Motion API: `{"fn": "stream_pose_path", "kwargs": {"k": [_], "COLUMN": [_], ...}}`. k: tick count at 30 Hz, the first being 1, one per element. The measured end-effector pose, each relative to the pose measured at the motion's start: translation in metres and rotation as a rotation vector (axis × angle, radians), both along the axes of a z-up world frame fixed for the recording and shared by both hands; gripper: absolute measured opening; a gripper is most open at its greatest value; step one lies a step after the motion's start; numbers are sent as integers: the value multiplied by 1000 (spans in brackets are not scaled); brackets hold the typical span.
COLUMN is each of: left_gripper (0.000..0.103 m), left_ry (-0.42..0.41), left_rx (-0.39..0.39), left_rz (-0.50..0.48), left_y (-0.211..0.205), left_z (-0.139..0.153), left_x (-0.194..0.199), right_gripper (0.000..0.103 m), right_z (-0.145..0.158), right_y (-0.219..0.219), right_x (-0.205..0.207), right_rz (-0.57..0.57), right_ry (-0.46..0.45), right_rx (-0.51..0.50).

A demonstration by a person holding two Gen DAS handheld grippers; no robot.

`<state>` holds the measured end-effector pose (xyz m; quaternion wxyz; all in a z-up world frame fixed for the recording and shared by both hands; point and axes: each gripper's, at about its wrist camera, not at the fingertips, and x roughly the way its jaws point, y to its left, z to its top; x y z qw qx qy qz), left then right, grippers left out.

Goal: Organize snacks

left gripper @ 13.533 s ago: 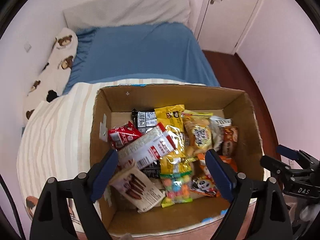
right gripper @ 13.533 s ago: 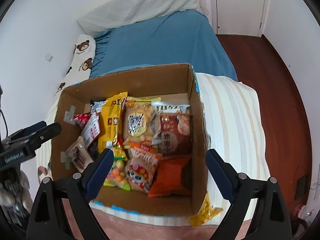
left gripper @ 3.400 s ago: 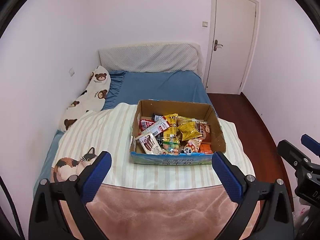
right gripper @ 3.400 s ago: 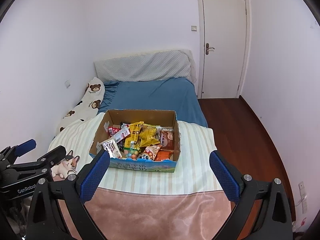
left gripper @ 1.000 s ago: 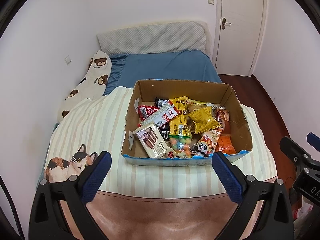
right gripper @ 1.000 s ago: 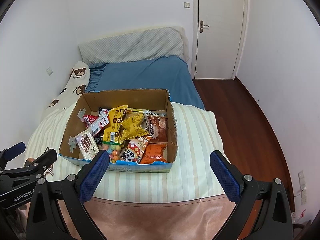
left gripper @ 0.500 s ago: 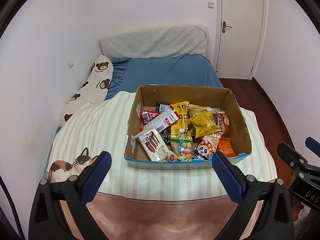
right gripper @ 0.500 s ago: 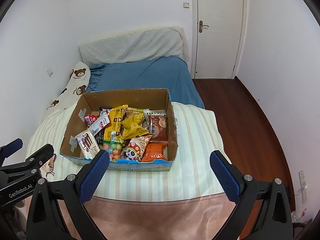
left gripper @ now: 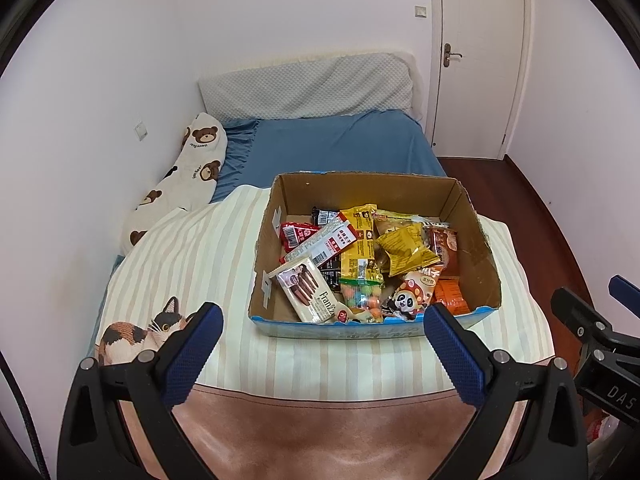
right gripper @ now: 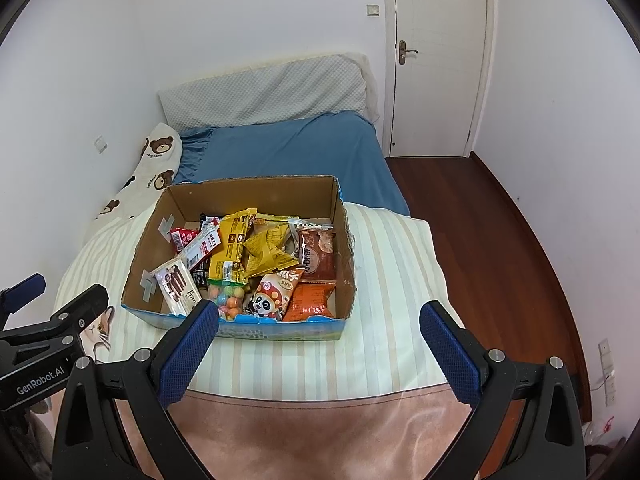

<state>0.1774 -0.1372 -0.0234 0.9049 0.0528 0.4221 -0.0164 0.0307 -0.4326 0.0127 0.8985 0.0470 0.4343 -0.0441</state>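
From the left wrist view, the left tool [left gripper: 320, 322] hangs above the foot of the bed, its two blue fingers wide apart with nothing between them. Ahead, the cardboard box [left gripper: 468, 216] sits on the striped blanket [left gripper: 192, 256]. All the snacks in view lie inside it in a loose heap: a pale biscuit pack [left gripper: 306, 292] leans at the near left, a red-and-white strip pack [left gripper: 324, 242] lies slanted behind it, a long yellow packet [left gripper: 360, 240] runs down the middle, a crumpled yellow bag [left gripper: 404, 248] sits on top, and a bag of coloured candies [left gripper: 362, 294], a panda packet [left gripper: 414, 294] and an orange packet [left gripper: 450, 298] line the near wall. No snack lies on the blanket here. By that, the gathering looks finished or nearly so; what could remain is tidying the heap, if that is wanted.

From the right wrist view, the right tool [right gripper: 318, 320] is likewise spread open and empty, held back from the box's near edge. The same box [right gripper: 340, 208] shows its right wall torn along the rim. Inside, a brown packet [right gripper: 318, 256] rests against that wall, with the orange packet [right gripper: 312, 300] below it and the panda packet [right gripper: 272, 294] beside. The blanket to the right of the box carries no packet. The left tool's body shows at the left edge. A bear-print pillow [right gripper: 154, 168] lies along the wall.
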Motion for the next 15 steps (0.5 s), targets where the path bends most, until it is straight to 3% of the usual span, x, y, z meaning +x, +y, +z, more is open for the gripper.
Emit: {"fn": "stream_pose_path", "kwargs": {"k": [15], "left_gripper": [103], "left_ry": [-4], "left_rx": [2], "left_rz": [5], "left_y": [2], "left_z": [3], "left_x": [-3], "right_gripper": [102], "right_z": [4], "right_y": [-2], "right_x": [-2], "right_rz": [0], "right_ry": [-7], "right_rx": [-1]}}
